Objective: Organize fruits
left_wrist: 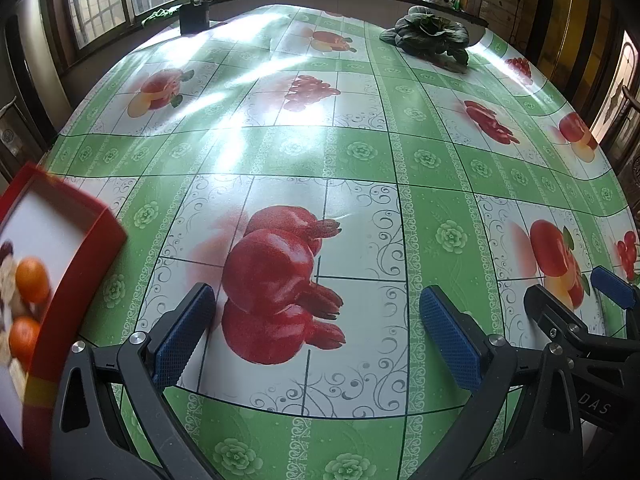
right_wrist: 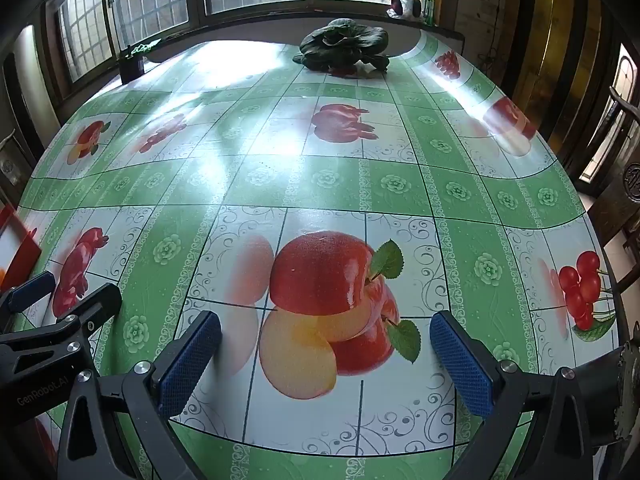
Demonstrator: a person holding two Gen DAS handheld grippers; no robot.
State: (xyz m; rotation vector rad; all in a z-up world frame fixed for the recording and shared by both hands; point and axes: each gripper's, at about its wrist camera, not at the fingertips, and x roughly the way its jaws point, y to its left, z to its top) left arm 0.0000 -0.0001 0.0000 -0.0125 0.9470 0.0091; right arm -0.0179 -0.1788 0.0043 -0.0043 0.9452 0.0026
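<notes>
Red box (left_wrist: pixel 60 264) at my far left holding oranges (left_wrist: pixel 32 282), green fruit-print tablecloth (left_wrist: pixel 360 160) beneath me, my left gripper (left_wrist: pixel 320 320) spread wide and empty, my right gripper (right_wrist: pixel 326 354) likewise gaping, grasping nothing.

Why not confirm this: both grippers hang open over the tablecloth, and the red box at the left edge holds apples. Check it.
One thing is wrong. The red box holds oranges, not apples; the left wrist view shows them. The left gripper and right gripper do hang open over the tablecloth.
</notes>
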